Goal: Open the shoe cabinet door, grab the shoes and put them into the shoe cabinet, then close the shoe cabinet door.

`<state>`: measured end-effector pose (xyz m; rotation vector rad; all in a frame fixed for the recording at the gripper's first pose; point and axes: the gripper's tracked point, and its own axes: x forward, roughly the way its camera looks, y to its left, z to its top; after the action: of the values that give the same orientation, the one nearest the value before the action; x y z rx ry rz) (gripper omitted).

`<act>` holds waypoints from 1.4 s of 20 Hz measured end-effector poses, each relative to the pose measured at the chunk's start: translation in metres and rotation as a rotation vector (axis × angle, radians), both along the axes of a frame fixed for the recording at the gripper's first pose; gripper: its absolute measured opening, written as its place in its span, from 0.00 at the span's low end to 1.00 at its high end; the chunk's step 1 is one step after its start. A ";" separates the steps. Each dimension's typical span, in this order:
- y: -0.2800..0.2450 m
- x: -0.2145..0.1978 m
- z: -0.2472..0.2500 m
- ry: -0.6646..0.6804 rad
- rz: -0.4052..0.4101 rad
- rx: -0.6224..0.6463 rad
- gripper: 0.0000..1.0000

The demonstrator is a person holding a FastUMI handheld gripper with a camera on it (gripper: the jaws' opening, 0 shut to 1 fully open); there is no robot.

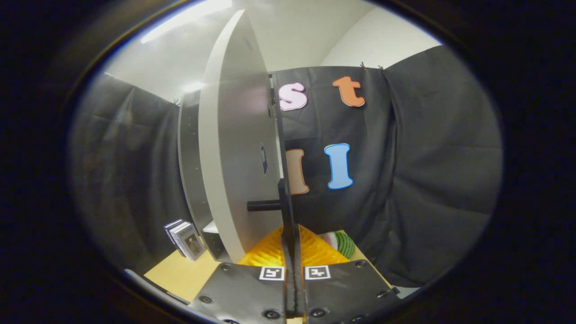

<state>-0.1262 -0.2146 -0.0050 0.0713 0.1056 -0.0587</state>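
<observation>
The door (234,148) of the cabinet (191,166) is seen edge-on; its edge is pinched by the gripper (291,243) fingers, below the handle (263,205).

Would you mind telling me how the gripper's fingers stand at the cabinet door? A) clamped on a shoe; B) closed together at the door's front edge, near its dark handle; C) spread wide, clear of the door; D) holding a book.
B: the gripper has its fingers together at the edge of the grey cabinet door, just right of the handle.

Smooth matt door (234,148) — wooden tabletop (184,274)
</observation>
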 end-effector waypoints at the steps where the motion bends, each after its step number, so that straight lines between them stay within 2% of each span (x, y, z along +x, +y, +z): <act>1: -0.003 -0.001 0.001 -0.001 0.005 -0.006 0.02; 8: -0.024 0.003 0.003 -0.004 0.053 -0.047 0.02; 10: -0.022 0.005 0.001 -0.001 0.074 -0.052 0.08; 14: -0.023 -0.002 0.002 -0.003 0.071 -0.038 0.09; 17: -0.025 -0.016 0.003 -0.013 0.049 -0.042 0.09; 21: -0.027 -0.048 0.016 -0.058 -0.020 -0.043 0.09; 26: 0.001 -0.084 0.017 -0.048 -0.083 -0.082 0.08; 28: 0.028 -0.087 0.011 -0.045 -0.079 -0.085 0.08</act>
<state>-0.2131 -0.1871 0.0063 -0.0087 0.0556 -0.1401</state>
